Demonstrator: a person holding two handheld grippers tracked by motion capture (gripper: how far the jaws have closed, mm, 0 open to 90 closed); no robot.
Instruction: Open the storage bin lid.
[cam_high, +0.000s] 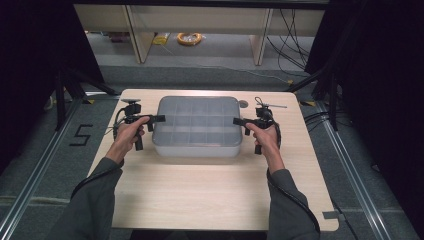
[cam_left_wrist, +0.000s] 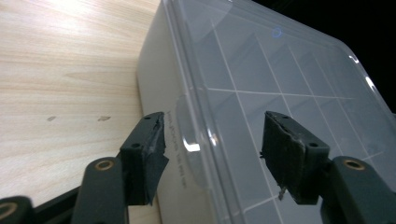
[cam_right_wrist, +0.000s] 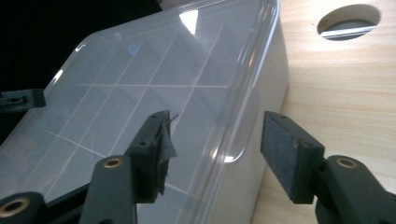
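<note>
One lidded divided box (cam_high: 196, 127) on one table (cam_high: 210, 195), flanked by left tool (cam_high: 159, 118) and right tool (cam_high: 238, 121), both released.

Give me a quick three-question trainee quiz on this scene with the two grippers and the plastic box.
1. True or false: the lid is on the compartment box.
2. Where does the left gripper sit relative to the box? A) at its left end B) above its middle C) behind it
3. Fill in: the jaws of the right gripper stand ____, one on each side of the lid's edge.

Key: 1 true; 2 A; 3 open
</note>
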